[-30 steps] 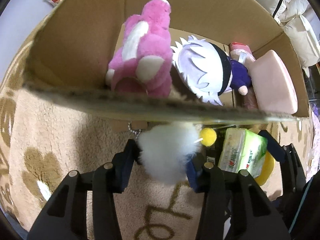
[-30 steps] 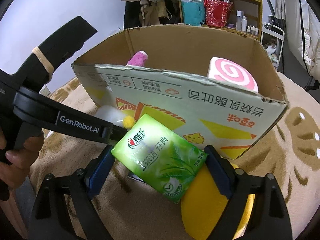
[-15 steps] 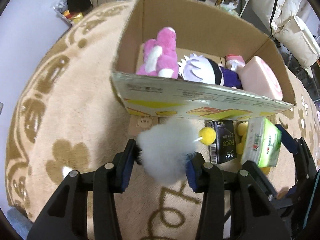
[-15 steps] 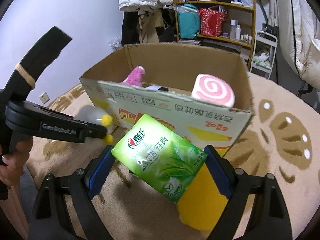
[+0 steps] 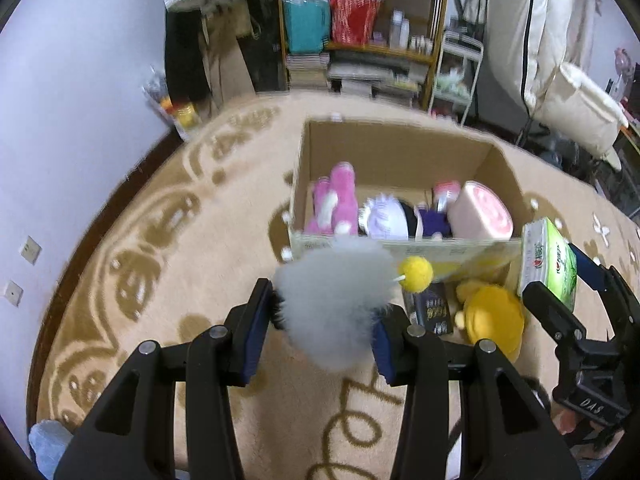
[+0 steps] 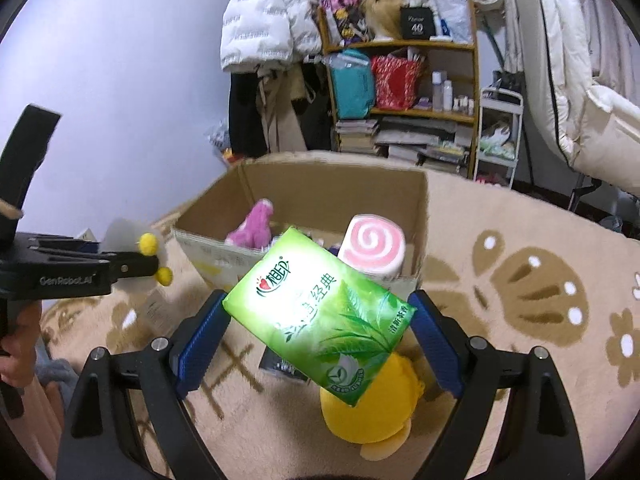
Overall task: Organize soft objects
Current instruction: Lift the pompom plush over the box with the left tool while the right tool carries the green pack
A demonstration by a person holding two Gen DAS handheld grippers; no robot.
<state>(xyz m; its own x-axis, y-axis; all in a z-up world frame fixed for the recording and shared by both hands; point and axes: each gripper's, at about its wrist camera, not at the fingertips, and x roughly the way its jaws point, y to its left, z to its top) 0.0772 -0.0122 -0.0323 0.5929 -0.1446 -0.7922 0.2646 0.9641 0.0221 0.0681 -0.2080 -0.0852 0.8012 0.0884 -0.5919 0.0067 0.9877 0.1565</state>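
My left gripper (image 5: 322, 314) is shut on a white fluffy toy (image 5: 336, 292) with yellow pompoms (image 5: 416, 274), held above the rug in front of the cardboard box (image 5: 396, 148). My right gripper (image 6: 318, 322) is shut on a green tissue pack (image 6: 320, 314), also raised before the box (image 6: 340, 176); the pack (image 5: 548, 264) shows at the right of the left wrist view. Inside the box lie a pink plush (image 5: 334, 204), a white-haired doll (image 5: 386, 218) and a pink swirl cushion (image 5: 482, 218). The left gripper (image 6: 128, 268) appears at the left of the right wrist view.
A yellow plush (image 6: 372, 404) and a small black packet (image 5: 430, 308) lie on the beige patterned rug (image 5: 160, 248) in front of the box. Behind stand a cluttered shelf (image 5: 360, 32), hanging jackets (image 6: 264, 20) and a small white cart (image 6: 498, 132). A purple wall runs along the left.
Both grippers rose and tilted upward while keeping their loads. The box now looks smaller and lower in both views, and the room behind it has come into sight.
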